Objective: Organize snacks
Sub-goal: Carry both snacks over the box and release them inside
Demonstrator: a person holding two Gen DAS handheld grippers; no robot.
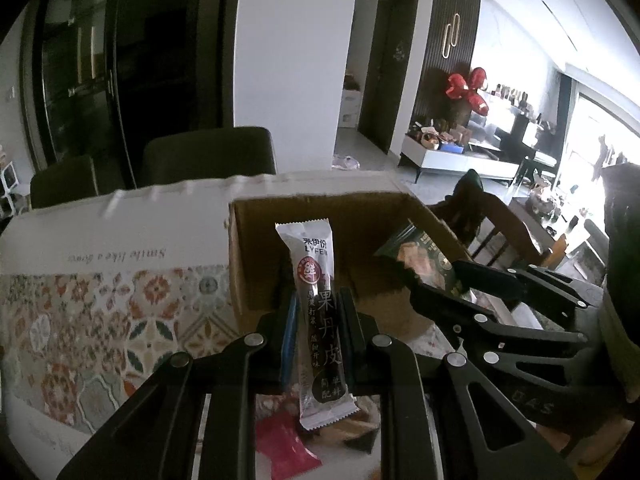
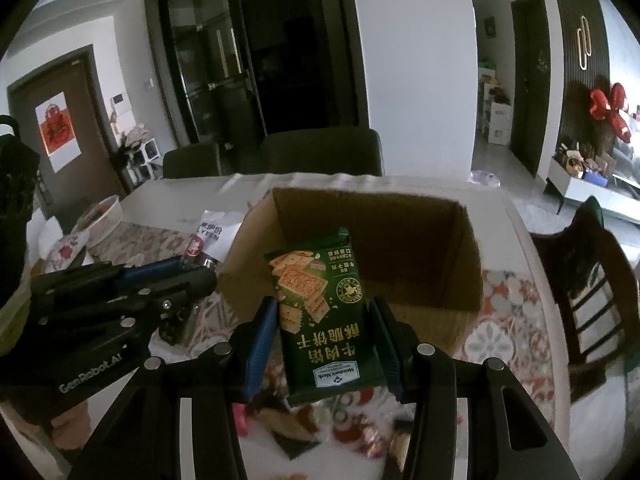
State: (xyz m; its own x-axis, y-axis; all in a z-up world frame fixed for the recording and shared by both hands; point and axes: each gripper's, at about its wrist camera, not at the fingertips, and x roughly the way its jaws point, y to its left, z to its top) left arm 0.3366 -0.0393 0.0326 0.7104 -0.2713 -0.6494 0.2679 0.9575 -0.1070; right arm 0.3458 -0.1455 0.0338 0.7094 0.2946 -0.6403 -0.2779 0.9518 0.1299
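My left gripper (image 1: pixel 318 312) is shut on a slim white and brown snack stick (image 1: pixel 318 312), held upright in front of an open cardboard box (image 1: pixel 256 240). To its right, my right gripper (image 1: pixel 434 280) holds a green cracker packet (image 1: pixel 422 258) near the box's right wall. In the right wrist view my right gripper (image 2: pixel 324 320) is shut on that green cracker packet (image 2: pixel 320 308), which is lifted before the cardboard box (image 2: pixel 460 248). The box looks empty inside. The left gripper (image 2: pixel 200 268) sits at the left with the snack stick (image 2: pixel 212 232).
The box stands on a table with a patterned cloth (image 1: pixel 100 320). Loose snack wrappers, one pink (image 1: pixel 284 448), lie on the table below the grippers. A bowl (image 2: pixel 104 216) sits at far left. Dark chairs (image 1: pixel 208 156) stand behind the table, a wooden chair (image 2: pixel 592 280) to the right.
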